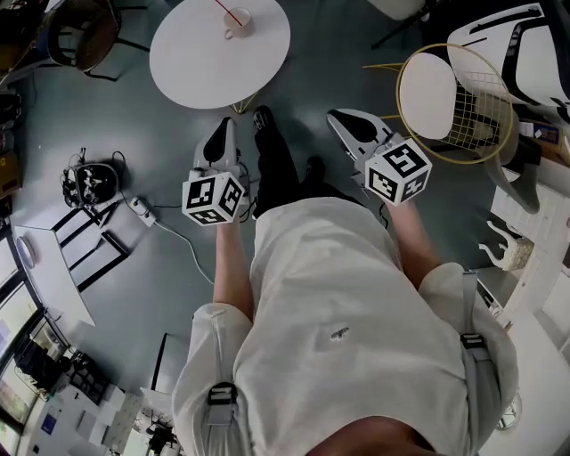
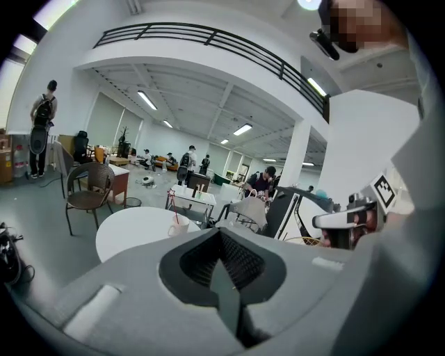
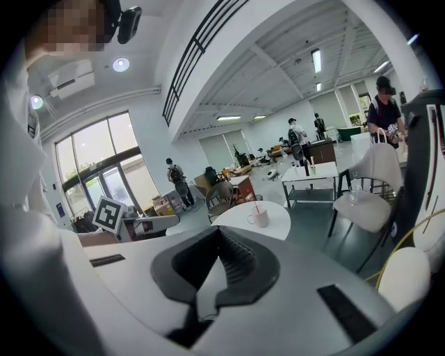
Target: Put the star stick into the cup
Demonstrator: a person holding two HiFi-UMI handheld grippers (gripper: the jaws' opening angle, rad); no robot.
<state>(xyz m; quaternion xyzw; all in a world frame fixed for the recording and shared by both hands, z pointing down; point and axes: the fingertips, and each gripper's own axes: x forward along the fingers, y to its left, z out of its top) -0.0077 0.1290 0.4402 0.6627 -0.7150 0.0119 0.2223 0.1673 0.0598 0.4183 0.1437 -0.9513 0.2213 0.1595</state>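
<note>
Grey polished floor [image 1: 160, 267] spreads under everything in the head view, and the two gripper views show a wide, high-ceilinged open hall with long ceiling lights, desks and several people standing far off.

On that floor stands a round white counter [image 1: 196, 53], ahead of the person and a little to the left. To its right, well apart from it, is a gold wire chair with a round white seat [image 1: 429, 93].

The person wears a white shirt [image 1: 338, 303] and holds both tools near the body, well short of the counter. The left hand-held gripper [image 1: 228, 129] has its grey jaws pressed together, and its own view shows nothing between them [image 2: 221, 233]. The right hand-held gripper [image 1: 343, 120] is likewise closed up tight and empty [image 3: 221, 231]. Each carries its marker cube near the wrist.

A small white handled cup [image 1: 237, 24] stands upright on the counter, toward its far edge. It is the only container there, seen also from the left gripper view [image 2: 179, 226] and the right gripper view [image 3: 259, 217]. Inside it leans a thin red star stick [image 1: 228, 12], its lower end in the cup and its upper part slanting out over the rim [image 3: 256, 208]. The stick's star end is too small to make out.
</note>
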